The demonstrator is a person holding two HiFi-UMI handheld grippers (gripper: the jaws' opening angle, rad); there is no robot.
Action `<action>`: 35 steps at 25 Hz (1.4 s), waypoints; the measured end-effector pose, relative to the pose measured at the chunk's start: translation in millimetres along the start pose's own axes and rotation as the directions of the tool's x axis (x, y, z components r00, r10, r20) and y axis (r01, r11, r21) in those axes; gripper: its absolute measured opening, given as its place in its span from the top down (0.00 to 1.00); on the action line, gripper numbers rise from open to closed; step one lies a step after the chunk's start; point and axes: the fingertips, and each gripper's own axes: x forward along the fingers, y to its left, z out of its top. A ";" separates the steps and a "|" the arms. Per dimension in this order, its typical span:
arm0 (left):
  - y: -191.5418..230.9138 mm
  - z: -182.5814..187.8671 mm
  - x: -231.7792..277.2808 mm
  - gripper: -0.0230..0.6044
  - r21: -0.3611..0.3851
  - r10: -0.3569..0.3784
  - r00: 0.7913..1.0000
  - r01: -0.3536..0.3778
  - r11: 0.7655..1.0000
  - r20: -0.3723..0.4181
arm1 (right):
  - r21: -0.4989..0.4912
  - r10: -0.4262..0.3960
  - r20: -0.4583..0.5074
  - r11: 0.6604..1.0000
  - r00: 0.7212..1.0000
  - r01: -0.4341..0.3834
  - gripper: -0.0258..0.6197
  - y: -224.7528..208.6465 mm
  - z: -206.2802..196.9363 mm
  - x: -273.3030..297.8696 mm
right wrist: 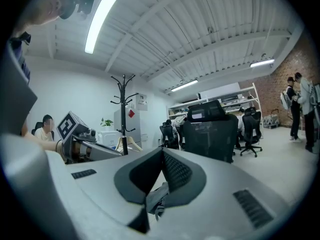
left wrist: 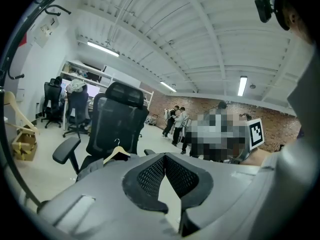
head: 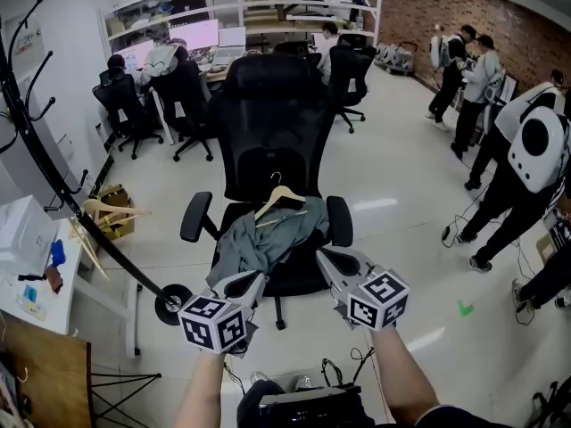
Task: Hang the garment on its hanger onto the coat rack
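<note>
A grey-green garment (head: 268, 239) on a wooden hanger (head: 279, 199) lies bunched on the seat of a black office chair (head: 272, 123). The black coat rack (head: 36, 141) stands to the left of the chair, with its base (head: 169, 303) by my left gripper. Both grippers hover at the seat's front edge, short of the garment. My left gripper (head: 252, 282) is shut and empty, and its own view shows the hanger (left wrist: 116, 154) beyond the closed tips (left wrist: 165, 155). My right gripper (head: 328, 261) is also shut with nothing held. In its view the rack (right wrist: 123, 114) stands behind the tips (right wrist: 162, 150).
Spare wooden hangers (head: 103, 210) hang low on the rack near a cardboard box (head: 116, 226). A white table (head: 27, 239) stands at the left. Several people (head: 526, 168) stand at the right. Desks and more office chairs (head: 192, 105) fill the back.
</note>
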 end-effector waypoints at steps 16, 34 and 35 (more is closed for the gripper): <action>71.2 66.5 127.2 0.96 0.026 -0.142 0.989 0.141 0.990 0.031 | -0.040 -0.138 0.007 0.990 0.990 0.138 0.96 -104.0 30.9 84.2; 170.6 46.3 189.1 0.96 0.044 0.016 0.995 -0.012 0.999 -0.099 | 0.053 -0.053 -0.075 0.997 0.996 0.057 0.96 -136.4 -11.5 174.6; 178.9 39.3 195.9 0.96 0.050 0.040 0.993 -0.034 0.998 -0.112 | 0.059 -0.049 -0.085 0.997 0.995 0.054 0.96 -138.9 -15.6 177.6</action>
